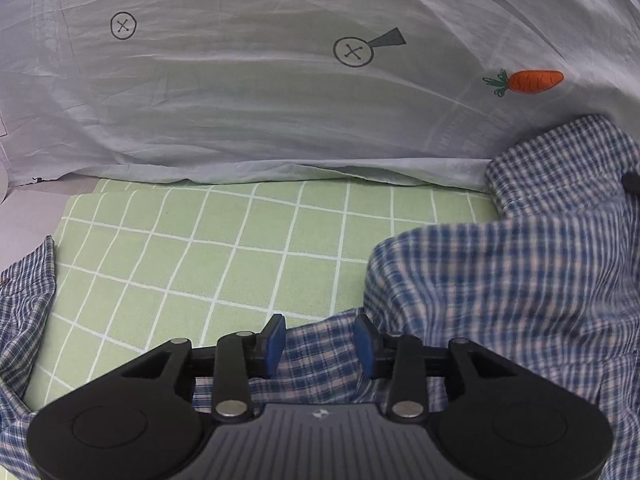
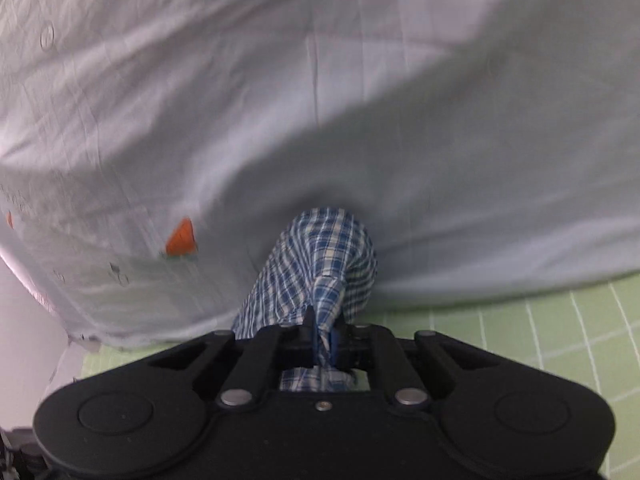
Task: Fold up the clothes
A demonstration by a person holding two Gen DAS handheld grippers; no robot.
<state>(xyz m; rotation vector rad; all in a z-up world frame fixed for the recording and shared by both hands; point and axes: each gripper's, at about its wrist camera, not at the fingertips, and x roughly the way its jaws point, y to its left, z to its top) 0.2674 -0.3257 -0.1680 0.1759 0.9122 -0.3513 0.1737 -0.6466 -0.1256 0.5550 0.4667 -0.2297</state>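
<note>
Lying rumpled on the green checked sheet (image 1: pixel 224 248), the plaid shirt (image 1: pixel 500 280) spread along its near edge and rose in a heap toward the right, against the pale cloth (image 1: pixel 260 112) behind. The left gripper (image 1: pixel 320 344) stood apart over plaid fabric, unpressed. The right gripper (image 2: pixel 325 334) was clamped on a bunched shirt fold.

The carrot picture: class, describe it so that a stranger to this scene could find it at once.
Start at the big pale sheet hanging behind the green checked cover. Follow it to its right side, just above the bunched blue checked shirt. The carrot there is orange with green leaves, the only coloured mark on the sheet; the circles with crosses near it are plain dark outlines.
</note>
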